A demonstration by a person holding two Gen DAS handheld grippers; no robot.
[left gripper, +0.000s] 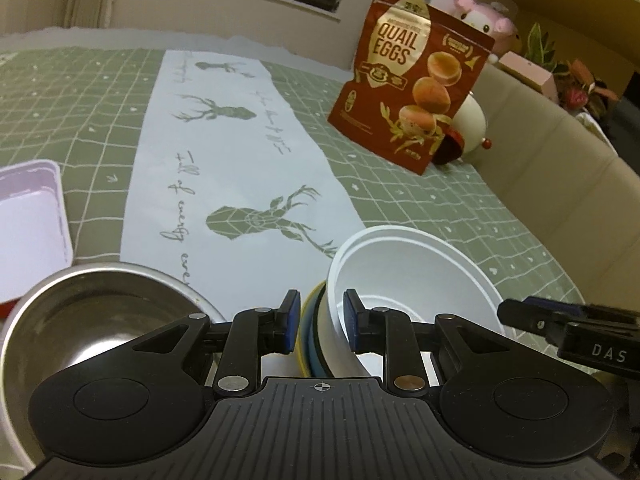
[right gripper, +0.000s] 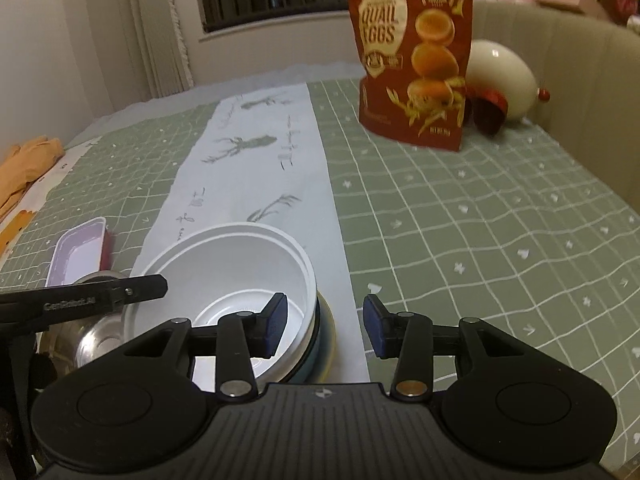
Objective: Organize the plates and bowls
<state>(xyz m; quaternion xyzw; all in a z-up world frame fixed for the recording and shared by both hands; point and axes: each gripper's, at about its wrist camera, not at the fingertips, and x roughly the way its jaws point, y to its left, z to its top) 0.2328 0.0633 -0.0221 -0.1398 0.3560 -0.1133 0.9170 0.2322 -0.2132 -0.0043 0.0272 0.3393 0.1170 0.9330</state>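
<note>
White thin-walled plastic bowl [left gripper: 412, 276] sits nested atop a dark and yellow stack on the green checked surface [right gripper: 480, 240]. Your left tongs [left gripper: 320, 322] pinch its near rim, probably the stack too; right tongs [right gripper: 324, 326] hang released. It's light, flexible, slippery: grip gently.

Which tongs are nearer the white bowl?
Left. The left tongs straddle the near rim of the white bowl; the right tongs sit open beside its right edge, empty.

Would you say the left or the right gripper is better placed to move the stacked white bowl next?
Left, probably. The left gripper already straddles the rim of the white bowl, one pad inside and one outside. The right gripper stands open beside the bowl, holding nothing.
</note>
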